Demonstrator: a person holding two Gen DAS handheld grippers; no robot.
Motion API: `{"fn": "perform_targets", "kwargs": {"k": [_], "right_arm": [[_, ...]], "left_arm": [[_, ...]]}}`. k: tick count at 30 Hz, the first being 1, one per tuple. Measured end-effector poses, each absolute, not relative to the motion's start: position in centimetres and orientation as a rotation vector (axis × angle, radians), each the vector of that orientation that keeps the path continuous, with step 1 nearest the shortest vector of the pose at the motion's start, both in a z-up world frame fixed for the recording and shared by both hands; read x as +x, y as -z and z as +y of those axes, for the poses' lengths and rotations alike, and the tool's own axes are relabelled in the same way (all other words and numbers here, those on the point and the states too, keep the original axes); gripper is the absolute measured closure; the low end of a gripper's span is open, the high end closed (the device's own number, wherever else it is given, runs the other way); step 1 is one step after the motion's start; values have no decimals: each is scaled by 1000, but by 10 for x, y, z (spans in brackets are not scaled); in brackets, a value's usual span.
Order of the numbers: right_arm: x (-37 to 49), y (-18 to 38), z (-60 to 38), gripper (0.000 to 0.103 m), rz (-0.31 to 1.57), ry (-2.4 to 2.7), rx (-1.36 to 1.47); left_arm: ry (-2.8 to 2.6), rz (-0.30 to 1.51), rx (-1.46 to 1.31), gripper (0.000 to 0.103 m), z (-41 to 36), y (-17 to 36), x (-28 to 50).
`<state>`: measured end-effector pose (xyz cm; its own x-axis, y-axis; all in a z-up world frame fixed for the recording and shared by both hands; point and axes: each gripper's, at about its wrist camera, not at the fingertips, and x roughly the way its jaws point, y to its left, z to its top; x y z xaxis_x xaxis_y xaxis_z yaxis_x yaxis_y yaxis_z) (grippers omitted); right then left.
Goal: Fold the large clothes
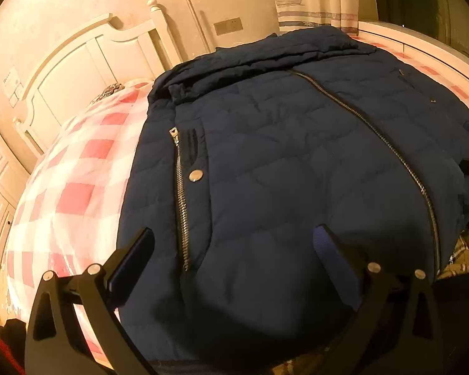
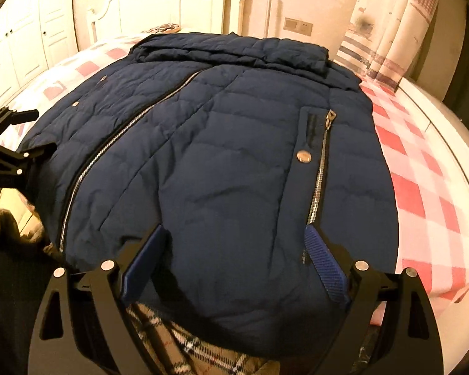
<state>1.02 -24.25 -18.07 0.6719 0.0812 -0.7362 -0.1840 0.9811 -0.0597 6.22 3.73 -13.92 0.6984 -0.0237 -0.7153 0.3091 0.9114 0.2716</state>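
Observation:
A navy quilted puffer jacket [image 1: 281,162] lies flat, front up, on a bed, zipped down the middle, its hood folded at the far end. It fills the right wrist view [image 2: 228,162] too. My left gripper [image 1: 234,234] is open, hovering over the jacket's near hem beside the left pocket zipper [image 1: 181,200]. My right gripper [image 2: 234,231] is open over the hem, next to the right pocket zipper [image 2: 319,175]. Neither holds anything. The left gripper [image 2: 22,134] shows at the left edge of the right wrist view.
The bed has a red and white checked sheet [image 1: 68,187], also seen in the right wrist view [image 2: 422,181]. A white headboard [image 1: 87,62] and wall stand behind. A plaid lining or cloth [image 2: 187,343] lies under the hem. Curtains [image 2: 390,31] hang at the right.

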Motion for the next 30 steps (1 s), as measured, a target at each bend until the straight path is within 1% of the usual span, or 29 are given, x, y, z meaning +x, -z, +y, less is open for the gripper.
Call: {"fn": "perform_targets", "kwargs": {"k": [4,7,11,14,18,22,25,26,27,28,29,30], "right_arm": [[-4,178,-249,16,799,-143,-130],[-18,177,-263,16,785,-117,-105],[-39,178,-303,16,758,-52,20],[-48,189,-323,16,788,-41,89],[-55,210,-335,16,833,-46,130],[-48,228,-348,16,831,-110,282],[-39,238,-349,17,835,-133,345],[-38,237,-348,24,830,-134,347],[-39,234,-343,32,820,-144,337],[-40,230,-337,36,812,-130,299],[-40,226,-332,36,806,-115,260],[-41,222,-327,36,798,-101,218]], "left_arm": [[188,770,354,2,52,136,54],[143,757,300,3,80,130,49],[99,748,168,3,124,129,41],[127,759,80,3,147,135,34],[196,775,36,3,153,144,26],[249,815,12,3,148,158,27],[235,804,28,3,143,159,27],[242,802,31,3,142,159,26],[245,801,35,7,141,159,26],[245,798,45,11,140,158,25],[255,795,66,17,136,157,23],[250,794,84,17,133,157,23]]}}
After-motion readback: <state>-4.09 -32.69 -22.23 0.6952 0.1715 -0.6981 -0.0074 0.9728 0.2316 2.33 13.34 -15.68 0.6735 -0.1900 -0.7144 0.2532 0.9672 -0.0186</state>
